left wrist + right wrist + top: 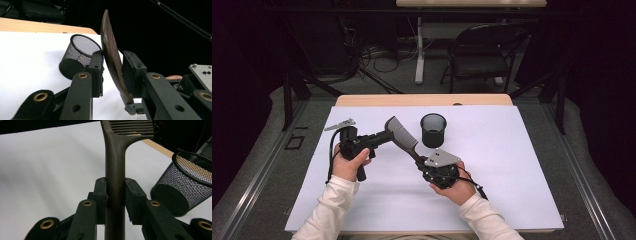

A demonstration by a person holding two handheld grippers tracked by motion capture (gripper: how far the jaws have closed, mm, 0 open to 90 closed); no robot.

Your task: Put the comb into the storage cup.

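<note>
A dark brown slotted spatula (401, 131) is held above the white table cover (512, 165), between my two grippers. My right gripper (421, 162) is shut on its handle (115, 170); both pads press the handle's sides in the right gripper view. My left gripper (388, 134) comes in from the left with its jaws around the spatula head (111, 50). The head crosses the narrow gap at a slant and touches both pads (98, 72). A black mesh cup (433, 130) stands upright just beyond the spatula.
The mesh cup (80, 53) sits close behind the left jaws and to the right of the right jaws (185, 187). The wooden table edge (422, 100) runs along the far side. A folding chair (482, 55) and a desk leg stand on the floor beyond.
</note>
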